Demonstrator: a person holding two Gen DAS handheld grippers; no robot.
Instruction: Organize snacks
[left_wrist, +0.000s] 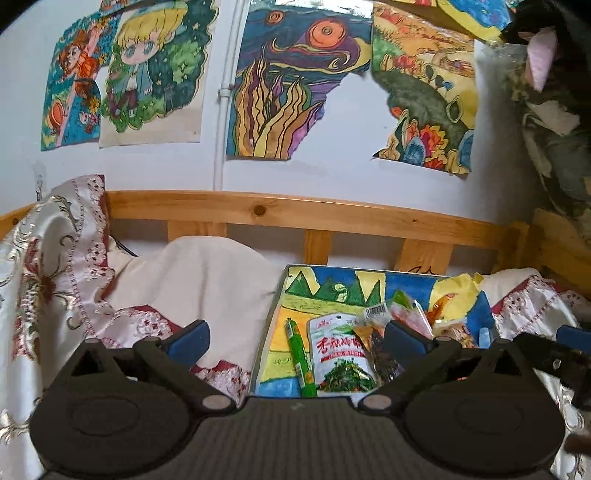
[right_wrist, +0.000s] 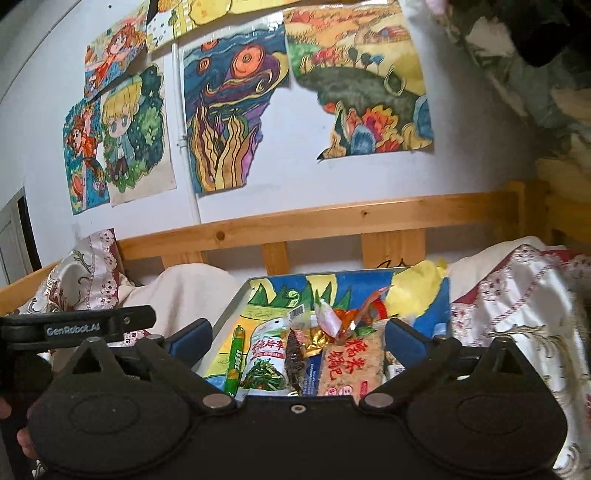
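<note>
1. Left gripper (left_wrist: 297, 341) and right gripper (right_wrist: 297, 341): jaws spread wide, nothing between them.
2. Ahead and below both: shallow tray lined with a crayon drawing (right_wrist: 236, 295), snack packets piled inside.
3. Green plastic-wrapped sausage stick (left_wrist: 301, 356) lies lengthwise, pointing away, on the pile's left; left gripper looks nearer.

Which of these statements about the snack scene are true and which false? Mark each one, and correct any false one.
1. Both grippers hold nothing. True: the left gripper and the right gripper stand open and empty.
2. The green sausage stick lies to the right of the seaweed packet. False: it lies to its left.
3. The snacks lie in a box lined with a colourful drawing. True.
4. The wall behind the bed rail is bare. False: several drawings hang on it.
5. The rice cracker pack lies left of the sausage stick. False: it lies on the right.
</note>
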